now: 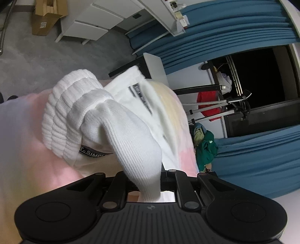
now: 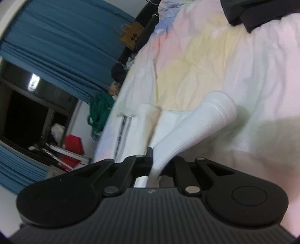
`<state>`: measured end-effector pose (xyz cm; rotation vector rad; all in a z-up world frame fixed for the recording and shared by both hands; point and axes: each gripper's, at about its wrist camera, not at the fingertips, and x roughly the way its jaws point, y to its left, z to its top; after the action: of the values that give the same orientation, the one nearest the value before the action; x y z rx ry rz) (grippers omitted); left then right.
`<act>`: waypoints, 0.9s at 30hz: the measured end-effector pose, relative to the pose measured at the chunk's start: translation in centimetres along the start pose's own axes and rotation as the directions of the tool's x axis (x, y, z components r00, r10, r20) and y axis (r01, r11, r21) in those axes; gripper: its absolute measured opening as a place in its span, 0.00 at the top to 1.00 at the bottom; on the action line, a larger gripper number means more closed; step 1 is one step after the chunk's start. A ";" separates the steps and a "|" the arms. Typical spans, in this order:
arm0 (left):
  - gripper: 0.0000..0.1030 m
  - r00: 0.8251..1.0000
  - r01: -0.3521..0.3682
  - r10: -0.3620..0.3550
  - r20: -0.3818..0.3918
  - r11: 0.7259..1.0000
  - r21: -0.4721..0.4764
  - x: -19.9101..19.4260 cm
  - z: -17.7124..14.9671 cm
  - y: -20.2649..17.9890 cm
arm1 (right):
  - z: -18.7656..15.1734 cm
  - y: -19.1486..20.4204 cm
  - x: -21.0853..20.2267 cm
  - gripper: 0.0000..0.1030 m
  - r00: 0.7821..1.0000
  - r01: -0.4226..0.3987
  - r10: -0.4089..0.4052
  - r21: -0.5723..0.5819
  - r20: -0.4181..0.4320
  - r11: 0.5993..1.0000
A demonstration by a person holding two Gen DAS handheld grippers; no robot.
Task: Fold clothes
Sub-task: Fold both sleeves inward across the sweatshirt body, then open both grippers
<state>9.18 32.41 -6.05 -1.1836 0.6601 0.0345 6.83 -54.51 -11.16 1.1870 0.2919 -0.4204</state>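
Barcode label blurred, unreadable

A small black tag is sewn on the white sock, just up and to the left of the left gripper. Its white letters read "T-SIMPL", and the rest is hidden by cloth. Farther up from the tongs, a barcode label lies on white cloth, too blurry to read.

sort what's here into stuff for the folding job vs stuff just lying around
For the job:
- white socks, pinched by left gripper and right gripper
- pastel bedspread

Lying about:
- cardboard box
- green garment
- red cloth
- black garment
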 end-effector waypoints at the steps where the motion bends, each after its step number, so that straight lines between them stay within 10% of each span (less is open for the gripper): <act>1: 0.88 1.000 0.003 -0.003 0.001 1.000 0.008 0.1 0.5 -0.9 | 0.2 0.6 0.1 0.95 1.000 -0.013 0.013 0.003 0.006 1.000; 10: 0.88 0.998 -0.013 0.007 0.061 0.995 0.101 7.2 7.1 -12.0 | 2.2 11.8 9.6 0.95 1.000 -0.018 0.021 -0.162 0.013 0.987; 16: 0.87 0.982 -0.183 0.176 0.067 0.976 0.120 19.4 11.7 -14.6 | 2.0 17.6 22.3 0.95 0.995 0.100 -0.102 -0.304 0.007 0.947; 21: 0.87 0.958 -0.287 0.284 0.043 0.945 0.156 26.7 13.3 -13.0 | -0.3 17.3 29.7 0.94 0.975 0.206 -0.220 -0.424 0.017 0.882; 24: 0.86 0.951 -0.308 0.305 0.045 0.931 0.194 28.5 13.1 -11.6 | -0.2 15.8 30.5 0.90 0.988 0.122 -0.151 -0.431 -0.034 0.894; 27: 0.59 0.962 -0.271 0.274 0.022 0.931 0.244 28.5 12.6 -11.3 | 1.2 13.8 28.9 0.73 0.996 0.029 -0.061 -0.390 -0.071 0.920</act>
<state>42.24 29.94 -7.89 -0.8483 0.8123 0.1752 38.82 -55.99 -11.86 0.8086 0.4524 -0.3343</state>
